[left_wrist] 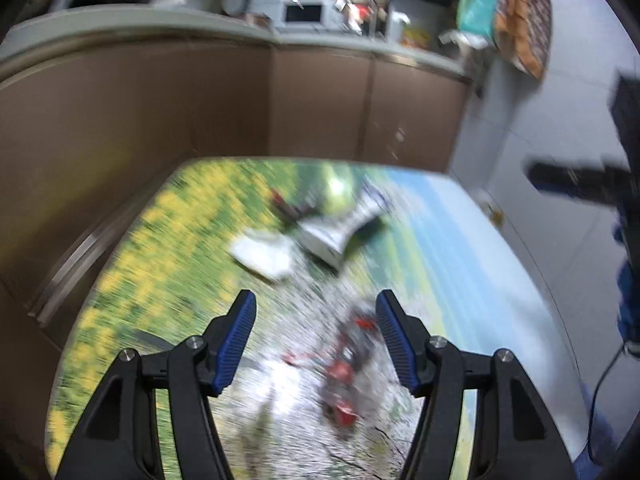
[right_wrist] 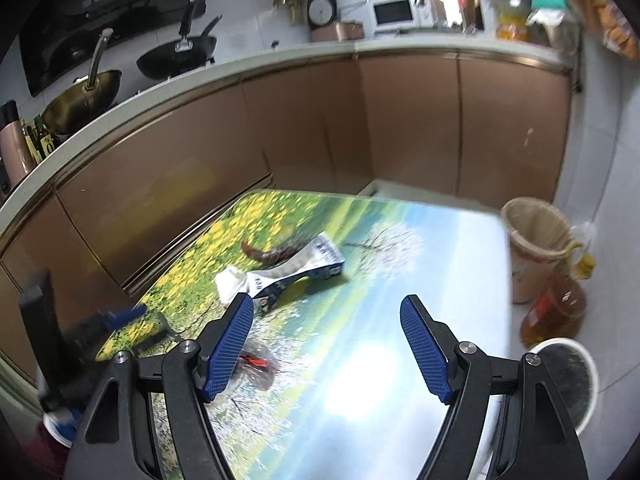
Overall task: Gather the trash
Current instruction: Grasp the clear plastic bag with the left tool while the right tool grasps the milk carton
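Lying crumpled, white carton, glossy printed table, ribbed blue fingers.

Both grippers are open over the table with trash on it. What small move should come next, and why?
Probably lower the left gripper onto the clear wrapper with red print, which lies just under its open jaws on the table. That is the nearest piece; the flattened carton and white scrap lie farther off. The right gripper is also open, holding nothing.

Home kitchen, pans, microwave, cabinets
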Available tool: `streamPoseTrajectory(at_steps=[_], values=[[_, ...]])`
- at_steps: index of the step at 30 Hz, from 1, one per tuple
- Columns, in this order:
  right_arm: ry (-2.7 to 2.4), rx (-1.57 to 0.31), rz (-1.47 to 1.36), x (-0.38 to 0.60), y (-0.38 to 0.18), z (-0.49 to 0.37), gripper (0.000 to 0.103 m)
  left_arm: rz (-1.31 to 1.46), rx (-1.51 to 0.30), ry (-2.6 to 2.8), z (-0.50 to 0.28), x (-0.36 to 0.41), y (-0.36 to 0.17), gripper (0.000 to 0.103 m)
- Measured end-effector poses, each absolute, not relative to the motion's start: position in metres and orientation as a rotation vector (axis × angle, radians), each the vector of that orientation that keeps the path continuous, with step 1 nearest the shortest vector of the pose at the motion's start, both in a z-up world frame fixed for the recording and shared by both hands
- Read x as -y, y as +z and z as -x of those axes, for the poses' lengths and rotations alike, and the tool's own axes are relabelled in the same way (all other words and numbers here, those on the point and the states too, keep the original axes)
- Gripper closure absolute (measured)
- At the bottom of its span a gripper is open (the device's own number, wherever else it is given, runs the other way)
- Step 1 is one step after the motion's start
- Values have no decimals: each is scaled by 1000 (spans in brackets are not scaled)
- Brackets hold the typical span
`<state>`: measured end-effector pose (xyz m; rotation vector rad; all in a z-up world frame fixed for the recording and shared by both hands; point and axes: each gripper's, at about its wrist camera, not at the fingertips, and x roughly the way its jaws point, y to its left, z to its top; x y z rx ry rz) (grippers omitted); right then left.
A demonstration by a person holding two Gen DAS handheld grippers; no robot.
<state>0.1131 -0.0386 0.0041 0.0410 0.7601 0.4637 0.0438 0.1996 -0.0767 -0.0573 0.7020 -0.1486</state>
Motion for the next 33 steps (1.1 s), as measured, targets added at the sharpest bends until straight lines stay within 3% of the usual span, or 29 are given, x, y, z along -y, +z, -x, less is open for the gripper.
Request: streamPoseTrajectory(at_steps=[8,12,16,23,27,30,33], values=[[551,-941,-115,-13,-57,-172,32,33,-830,-226,-64,-176,-125,43],[583,-1037,-210,-37,-87,-203,34,65,-844,-247,-70,-181,-128,49],[574,-1112,-331,-55,-107,-231,35,93,-866,-262,-74,-183,-131,63],[449,-1206,-475,-71,-137,-264,36,148,-868,-266,-77,-190,-130,67],[403,-1196,-519,-76,-139,-274,42,165,-870,-262,-77,-192,-130,69],[379,-1202,-518,-79,-140,-280,60,166,-872,-261,-77,-191,-130,75],[391,-1199,-522,-81,-142,-281,63,172,-875,-254,-77,-192,-130,81]])
